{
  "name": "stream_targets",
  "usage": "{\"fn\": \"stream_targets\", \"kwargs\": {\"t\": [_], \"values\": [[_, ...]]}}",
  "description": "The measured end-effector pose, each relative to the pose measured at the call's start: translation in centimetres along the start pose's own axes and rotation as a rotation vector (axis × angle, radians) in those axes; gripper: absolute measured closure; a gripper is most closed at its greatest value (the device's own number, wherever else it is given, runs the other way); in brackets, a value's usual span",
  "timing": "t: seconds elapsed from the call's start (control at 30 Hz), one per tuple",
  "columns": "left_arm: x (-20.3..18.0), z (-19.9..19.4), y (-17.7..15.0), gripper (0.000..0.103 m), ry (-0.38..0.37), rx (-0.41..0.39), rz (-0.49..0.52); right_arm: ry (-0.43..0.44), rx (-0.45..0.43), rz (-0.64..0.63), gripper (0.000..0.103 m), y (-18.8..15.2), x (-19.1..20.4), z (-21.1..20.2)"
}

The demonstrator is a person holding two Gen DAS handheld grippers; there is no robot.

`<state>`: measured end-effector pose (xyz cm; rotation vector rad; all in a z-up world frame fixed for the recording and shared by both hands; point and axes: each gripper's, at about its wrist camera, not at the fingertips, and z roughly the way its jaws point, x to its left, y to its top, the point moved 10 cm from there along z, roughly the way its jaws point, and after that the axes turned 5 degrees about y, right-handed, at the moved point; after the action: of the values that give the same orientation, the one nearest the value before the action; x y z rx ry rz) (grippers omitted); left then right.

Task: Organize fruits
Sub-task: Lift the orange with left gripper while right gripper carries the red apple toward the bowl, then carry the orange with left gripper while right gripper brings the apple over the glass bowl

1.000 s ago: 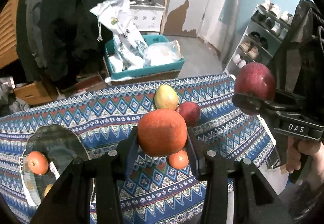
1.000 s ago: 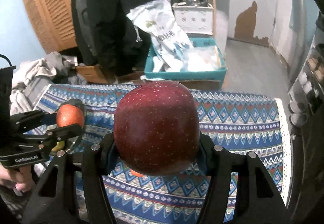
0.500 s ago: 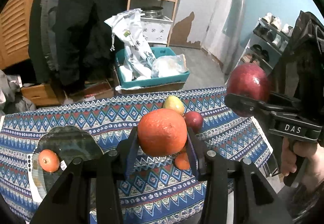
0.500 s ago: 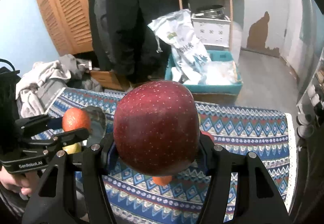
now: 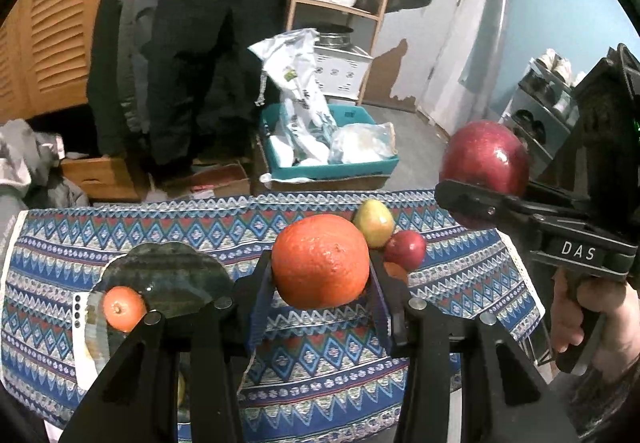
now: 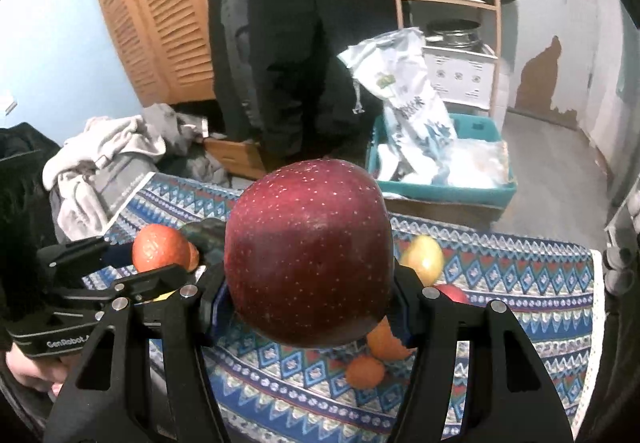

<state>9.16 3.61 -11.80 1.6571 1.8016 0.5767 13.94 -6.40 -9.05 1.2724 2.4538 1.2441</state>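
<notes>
Organising fruits, mid-transfer. Both grippers are loaded and held above the tabletop [image 5: 120, 231], which is draped in a patterned cloth. The left gripper [image 5: 320, 275] has its fingers closed on a large orange [image 5: 320, 261]; the right gripper [image 6: 308, 283] has its fingers closed on a dark red apple [image 6: 308, 251], which the left view also shows raised at the right [image 5: 486, 159]. Done so far, as judged from the layout: one small orange [image 5: 124, 307] lies on the dark glass plate [image 5: 176, 275] at the left end of the tabletop, and a yellowish fruit seems to lie at the plate's near edge, mostly hidden. Left to do: the two carried fruits are not yet set down, and a pear [image 5: 373, 222], a small red apple [image 5: 405, 249] and two small oranges [image 6: 365, 371] remain loose on the cloth at the right. Pose: both grippers point obliquely downward, side by side and well apart, each hand gripping its handle from below; a hand [image 5: 588, 319] shows under the right gripper.
</notes>
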Motion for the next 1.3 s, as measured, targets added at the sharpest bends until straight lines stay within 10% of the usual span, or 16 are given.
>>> {"fn": "stream_targets", "kwargs": {"t": [1.3], "values": [[13.8,0.8,-2.8,0.058,0.124,0.057,-0.239,0.146,0.138,-0.072,0.041,1.3,9.9,12.0]]}}
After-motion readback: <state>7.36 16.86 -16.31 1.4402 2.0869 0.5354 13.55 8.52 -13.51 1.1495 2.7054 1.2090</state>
